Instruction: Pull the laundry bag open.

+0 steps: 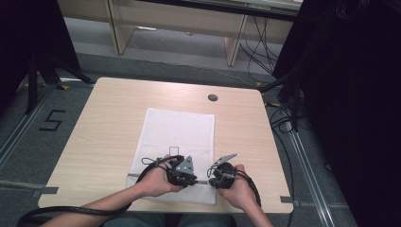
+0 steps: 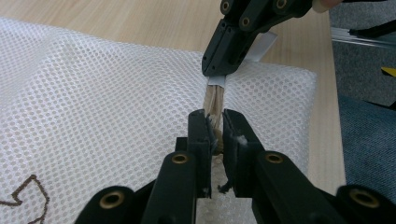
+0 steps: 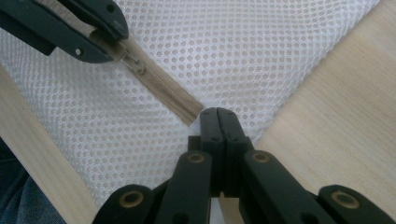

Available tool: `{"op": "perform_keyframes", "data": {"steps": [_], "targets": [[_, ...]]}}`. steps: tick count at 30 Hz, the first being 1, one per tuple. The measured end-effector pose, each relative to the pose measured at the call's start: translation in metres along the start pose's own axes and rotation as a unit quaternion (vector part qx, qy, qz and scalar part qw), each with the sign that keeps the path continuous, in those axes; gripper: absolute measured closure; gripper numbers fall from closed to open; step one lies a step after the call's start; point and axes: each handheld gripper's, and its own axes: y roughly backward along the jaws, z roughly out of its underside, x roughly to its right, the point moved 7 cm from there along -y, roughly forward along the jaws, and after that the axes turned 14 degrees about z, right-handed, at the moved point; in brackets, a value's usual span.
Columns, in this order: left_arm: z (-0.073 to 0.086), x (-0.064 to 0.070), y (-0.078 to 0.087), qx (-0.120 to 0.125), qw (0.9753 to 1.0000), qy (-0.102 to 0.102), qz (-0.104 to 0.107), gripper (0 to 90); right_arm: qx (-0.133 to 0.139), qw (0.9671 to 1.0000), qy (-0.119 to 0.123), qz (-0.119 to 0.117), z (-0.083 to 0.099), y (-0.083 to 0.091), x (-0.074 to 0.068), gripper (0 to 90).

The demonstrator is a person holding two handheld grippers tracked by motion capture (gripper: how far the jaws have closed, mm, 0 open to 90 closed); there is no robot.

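A: At the lower middle of the high view, near edge of the surface: white mesh laundry bag lies flat, its beige zipper running along the near end. Left gripper is clamped on the zipper at the slider; the jaws stand close with the beige tape pinched between them. Right gripper has its jaws pressed together on the zipper's end, at the centre of its own view.

B: Risks from here?

A: Judgement only. 1) The left gripper's hold looks narrow, on tape and slider together; a pull could strip off the slider and leave it unmoved. 2) If the right gripper lets the end slip, the whole bag would slide across the surface instead of the zipper travelling. 3) Mesh lies tight against the teeth on both sides; loose mesh drawn into the slider would jam it. 4) Pulling off the zipper's line would buckle the tape.

B: Contents of the bag?

A: It lies flat, no bulge in the high view. Through the mesh nothing solid shows; a brown printed outline sits at the lower left of the left gripper view. Inside not fully visible, so I cannot tell for certain that it holds nothing
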Motion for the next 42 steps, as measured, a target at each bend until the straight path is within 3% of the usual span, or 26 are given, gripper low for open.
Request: {"op": "perform_keyframes", "data": {"steps": [42], "targets": [[0.004, 0.001, 0.011, 0.007, 0.9999, 0.008, -0.002, 81.6, 0.001, 1.0000, 0.002, 0.001, 0.000, 0.000, 0.001, 90.0]]}}
